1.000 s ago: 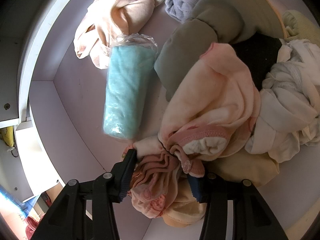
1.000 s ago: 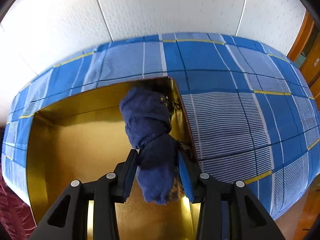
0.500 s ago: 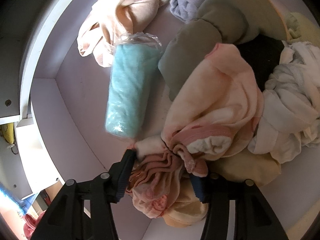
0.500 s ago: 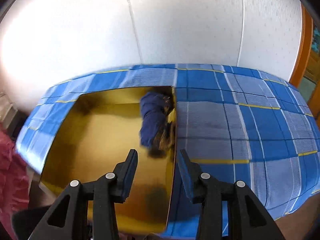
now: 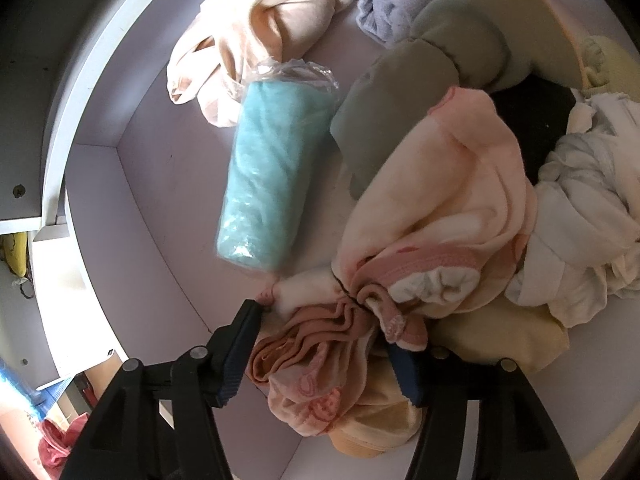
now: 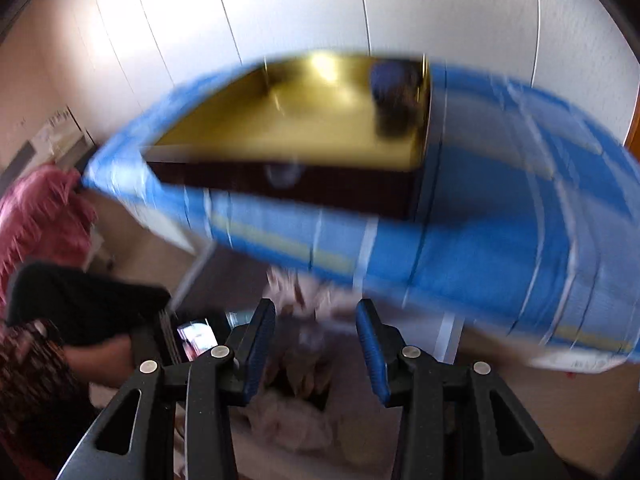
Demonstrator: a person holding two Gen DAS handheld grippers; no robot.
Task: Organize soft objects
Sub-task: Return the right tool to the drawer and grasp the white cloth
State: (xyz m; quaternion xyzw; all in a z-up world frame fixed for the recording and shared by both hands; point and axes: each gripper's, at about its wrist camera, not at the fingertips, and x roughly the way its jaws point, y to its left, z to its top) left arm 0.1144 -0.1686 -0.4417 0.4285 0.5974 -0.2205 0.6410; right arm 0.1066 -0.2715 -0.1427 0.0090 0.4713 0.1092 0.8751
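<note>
1. Since the earlier frames, the right tool (image 6: pixel 316 344) had let go of the dark blue cloth (image 6: pixel 394 92) and drawn back; its fingers stood spread and empty, the view blurred.
2. That cloth lay far ahead of it, in the gold box (image 6: pixel 280 120) on the blue plaid cover (image 6: pixel 480 248).
3. The left tool (image 5: pixel 324 344) pinched the pink blanket (image 5: pixel 440 216), which ran ahead and rightward.
4. Just ahead-left lay the bagged teal roll (image 5: pixel 268 180), long axis pointing away, nearer the left tool.

A bunched pink-and-cream blanket (image 5: pixel 420 240) is pinched between the left gripper (image 5: pixel 324 340) fingers; a dark-blue cloth (image 6: pixel 394 92) lies far ahead in the gold box (image 6: pixel 288 120).
</note>
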